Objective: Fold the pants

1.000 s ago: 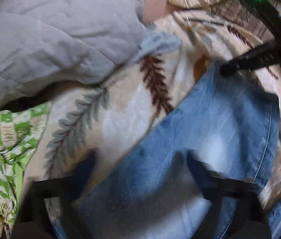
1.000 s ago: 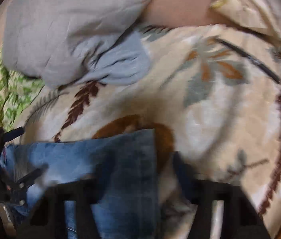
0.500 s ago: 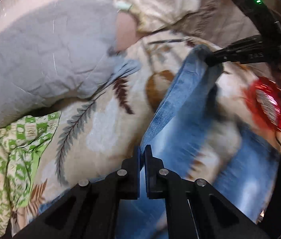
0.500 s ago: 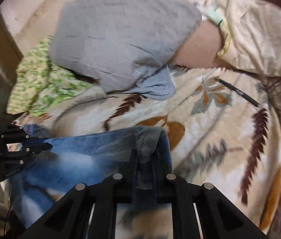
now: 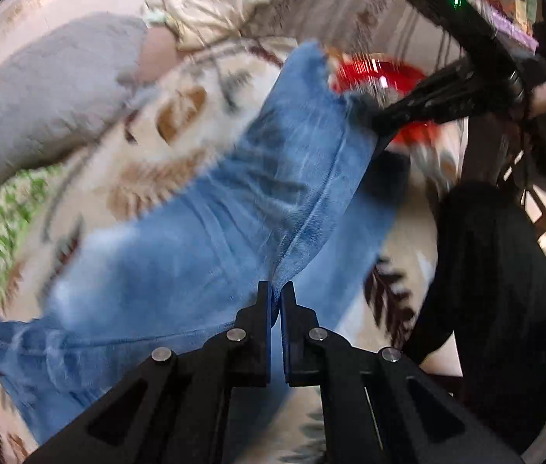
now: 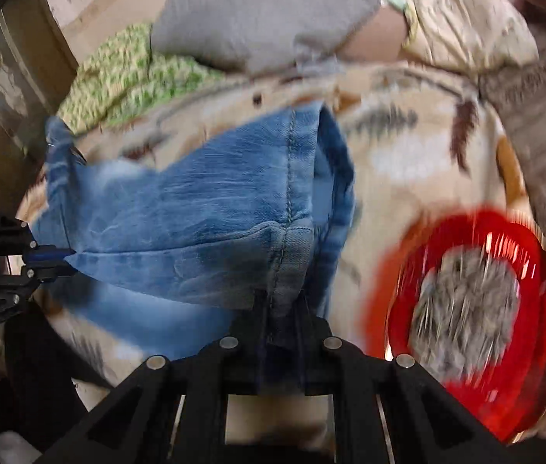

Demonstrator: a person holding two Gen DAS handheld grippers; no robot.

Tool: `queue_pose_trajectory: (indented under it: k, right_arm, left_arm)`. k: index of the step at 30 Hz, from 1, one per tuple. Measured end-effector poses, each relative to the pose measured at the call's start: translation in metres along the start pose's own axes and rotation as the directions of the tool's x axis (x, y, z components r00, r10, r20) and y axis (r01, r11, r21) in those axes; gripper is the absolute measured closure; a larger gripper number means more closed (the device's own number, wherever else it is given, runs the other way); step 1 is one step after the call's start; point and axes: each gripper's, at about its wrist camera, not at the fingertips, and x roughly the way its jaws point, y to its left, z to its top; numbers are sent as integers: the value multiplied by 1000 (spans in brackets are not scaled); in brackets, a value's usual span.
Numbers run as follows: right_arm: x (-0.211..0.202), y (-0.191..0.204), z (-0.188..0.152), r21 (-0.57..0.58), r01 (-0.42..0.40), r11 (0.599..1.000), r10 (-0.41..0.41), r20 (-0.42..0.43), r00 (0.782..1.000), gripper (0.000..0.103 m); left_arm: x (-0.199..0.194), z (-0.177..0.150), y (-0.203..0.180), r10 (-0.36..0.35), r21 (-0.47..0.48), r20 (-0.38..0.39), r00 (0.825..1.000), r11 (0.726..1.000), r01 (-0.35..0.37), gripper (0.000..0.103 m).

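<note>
Light blue jeans [image 5: 234,212] lie partly lifted over a cream blanket with a leaf print [image 5: 145,147]. My left gripper [image 5: 277,288] is shut on a thin edge of the denim at the bottom of the left wrist view. My right gripper [image 5: 369,116] pinches the other corner of the same end at the upper right. In the right wrist view my right gripper [image 6: 281,303] is shut on a thick seam of the jeans [image 6: 195,201], which hides its tips. There the left gripper [image 6: 66,256] holds the cloth's left corner, and the denim hangs stretched between the two.
A red plastic basket [image 6: 396,270] holding a grey bundle sits on the blanket [image 6: 408,162] to the right. A grey quilt [image 6: 257,19], a green patterned cloth [image 6: 126,73] and a beige pillow [image 6: 466,27] lie at the back. A person's dark clothing [image 5: 497,270] fills the right.
Both grippers went from open over the jeans' end to shut on it. They have carried it up and across the blanket, and the red basket has come into view.
</note>
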Motion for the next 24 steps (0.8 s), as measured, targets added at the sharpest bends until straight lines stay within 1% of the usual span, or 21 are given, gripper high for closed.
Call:
queue_pose_trajectory:
  k: [2, 4, 5, 6, 8, 9, 10, 11, 12, 14, 16, 19, 21, 22, 24]
  right_arm:
    - [6, 0, -16, 13, -2, 1000, 2, -34, 999, 91]
    - [16, 1, -26, 19, 5, 1000, -3, -79, 997, 85]
    - [18, 2, -30, 19, 23, 1000, -21, -89, 996, 85]
    - [21, 3, -33, 12, 45, 999, -43, -110, 993, 81]
    - [18, 6, -36, -4, 61, 998, -61, -108, 992, 69]
    - [13, 8, -39, -12, 72, 997, -73, -105, 992, 49]
    - [7, 9, -42, -15, 74, 997, -75, -98, 992, 30]
    - [-2, 11, -44, -15, 75, 997, -76, -79, 994, 28]
    - [-13, 13, -46, -21, 79, 997, -80, -54, 995, 28]
    - [-30, 17, -48, -36, 86, 996, -87, -24, 996, 28]
    - [-47, 24, -45, -48, 80, 996, -80, 18, 997, 28]
    - [-55, 50, -29, -84, 20, 996, -14, 66, 998, 28]
    - [-51, 78, -15, -145, -36, 989, 49, 88, 995, 28]
    - [-48, 93, -9, -172, -60, 983, 77, 89, 993, 28]
    - [-33, 129, 4, -239, -117, 964, 138, 75, 988, 28]
  left_arm:
    - [18, -8, -6, 20, 0, -32, 999, 1000, -20, 99]
    - [37, -12, -6, 18, -24, -79, 997, 1000, -19, 99]
    - [45, -13, -5, 25, -28, -92, 995, 999, -28, 99]
    - [47, -14, -5, 38, -30, -75, 996, 999, -40, 95]
    - [48, -10, -6, 42, -34, -67, 997, 998, -44, 88]
    - [47, -8, -6, 40, -30, -76, 996, 999, -42, 70]
    - [43, -7, -6, 40, -34, -87, 995, 998, -43, 37]
    - [35, -5, -5, 40, -50, -82, 996, 998, -45, 26]
    - [19, -5, -3, 35, -72, -27, 999, 997, -37, 21]
    - [-8, -7, 8, 37, -107, 42, 998, 994, -32, 21]
    - [-32, -13, 25, 67, -152, 63, 996, 987, -57, 21]
    - [-70, -40, 61, 137, -254, 64, 988, 960, -117, 21]
    - [-100, -72, 85, 199, -324, 49, 979, 930, -173, 21]
    - [-115, -92, 104, 237, -368, 26, 971, 906, -211, 21]
    - [-134, -124, 128, 283, -431, -8, 959, 864, -259, 19]
